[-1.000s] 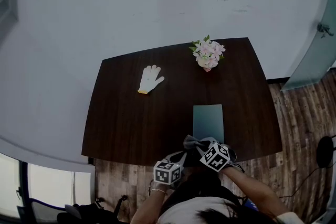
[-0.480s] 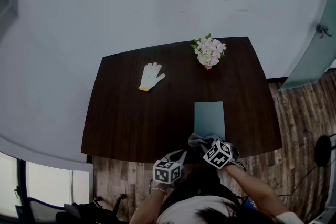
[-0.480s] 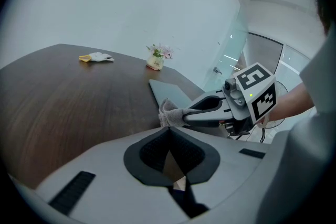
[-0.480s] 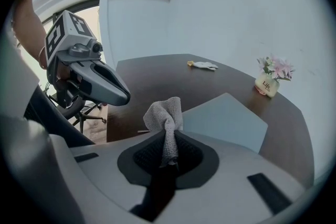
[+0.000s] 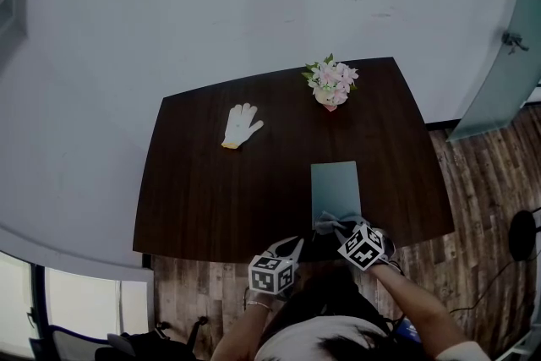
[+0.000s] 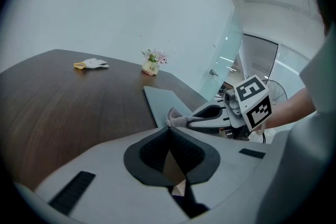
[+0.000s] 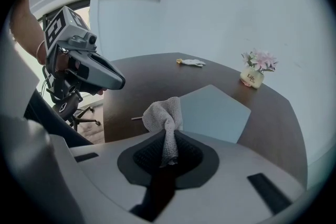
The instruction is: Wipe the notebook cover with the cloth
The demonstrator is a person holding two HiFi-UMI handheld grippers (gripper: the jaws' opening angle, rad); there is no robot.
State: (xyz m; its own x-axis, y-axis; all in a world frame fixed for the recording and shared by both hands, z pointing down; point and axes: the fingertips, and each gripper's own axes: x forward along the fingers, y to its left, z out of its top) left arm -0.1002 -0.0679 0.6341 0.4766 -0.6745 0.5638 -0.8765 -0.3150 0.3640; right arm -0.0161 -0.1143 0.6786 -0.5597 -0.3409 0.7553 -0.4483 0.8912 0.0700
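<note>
A grey-blue notebook [image 5: 336, 186] [image 7: 215, 112] [image 6: 164, 101] lies flat on the dark table, near its front edge. My right gripper [image 5: 336, 226] [image 7: 167, 140] is shut on a grey cloth [image 7: 164, 115] [image 5: 330, 223] [image 6: 176, 119], whose bunched end hangs over the notebook's near edge. My left gripper [image 5: 292, 248] [image 6: 169, 136] is shut with nothing in it, just left of the right one at the table's front edge.
A white glove [image 5: 241, 126] [image 6: 92, 64] [image 7: 191, 62] lies at the back left of the dark wooden table [image 5: 211, 190]. A small pot of pink flowers [image 5: 330, 84] [image 7: 256, 69] [image 6: 153, 61] stands at the back. Wooden floor and a glass panel [image 5: 503, 55] are to the right.
My right gripper has shifted right along the notebook's near edge with the cloth. The left gripper has hardly moved.
</note>
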